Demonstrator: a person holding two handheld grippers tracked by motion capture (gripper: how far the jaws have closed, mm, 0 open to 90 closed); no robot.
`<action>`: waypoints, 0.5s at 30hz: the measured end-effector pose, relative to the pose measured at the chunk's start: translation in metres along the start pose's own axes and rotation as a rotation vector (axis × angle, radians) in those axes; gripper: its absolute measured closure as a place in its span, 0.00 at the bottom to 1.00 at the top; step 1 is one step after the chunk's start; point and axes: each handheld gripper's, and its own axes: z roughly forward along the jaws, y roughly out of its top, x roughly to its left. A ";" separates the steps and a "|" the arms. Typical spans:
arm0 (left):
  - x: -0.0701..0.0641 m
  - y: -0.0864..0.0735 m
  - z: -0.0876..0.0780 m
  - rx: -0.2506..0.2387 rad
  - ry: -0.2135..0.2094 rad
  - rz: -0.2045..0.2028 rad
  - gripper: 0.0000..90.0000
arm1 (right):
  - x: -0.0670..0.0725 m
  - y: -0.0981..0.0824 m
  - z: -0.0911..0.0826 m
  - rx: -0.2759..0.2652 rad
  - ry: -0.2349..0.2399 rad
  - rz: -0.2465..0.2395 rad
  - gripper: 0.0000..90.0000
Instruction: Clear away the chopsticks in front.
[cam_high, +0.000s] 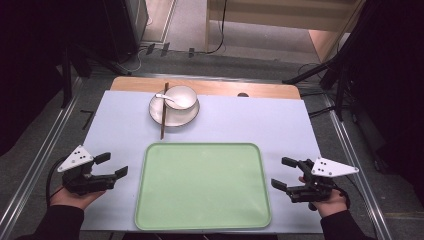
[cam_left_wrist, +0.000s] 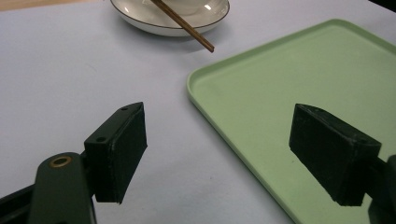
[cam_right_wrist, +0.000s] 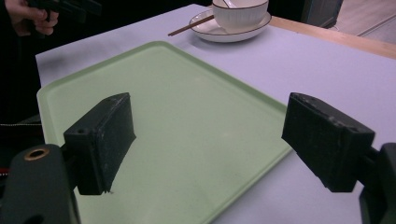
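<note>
The left gripper hangs with jaws wide apart above the pale tablecloth, straddling the near edge of the green tray. Beyond, chopsticks lie across a white plate.

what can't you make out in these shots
- Bowl contents: too small in the high view; top cut off by the frame edge in the right gripper view.
- Plate: far half cut off by the top edge of the left gripper view.
- Chopsticks: one or two, too thin to tell in the high view.
</note>
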 end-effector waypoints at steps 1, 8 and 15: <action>0.000 0.000 -0.001 -0.007 -0.001 -0.002 0.22 | 0.000 0.000 0.000 0.001 -0.001 -0.001 0.19; 0.002 0.003 -0.003 -0.031 -0.008 -0.010 0.26 | 0.000 -0.001 0.001 0.014 -0.004 -0.002 0.19; 0.000 0.008 -0.006 -0.067 -0.014 0.002 0.32 | 0.000 -0.002 0.002 0.031 -0.003 0.003 0.19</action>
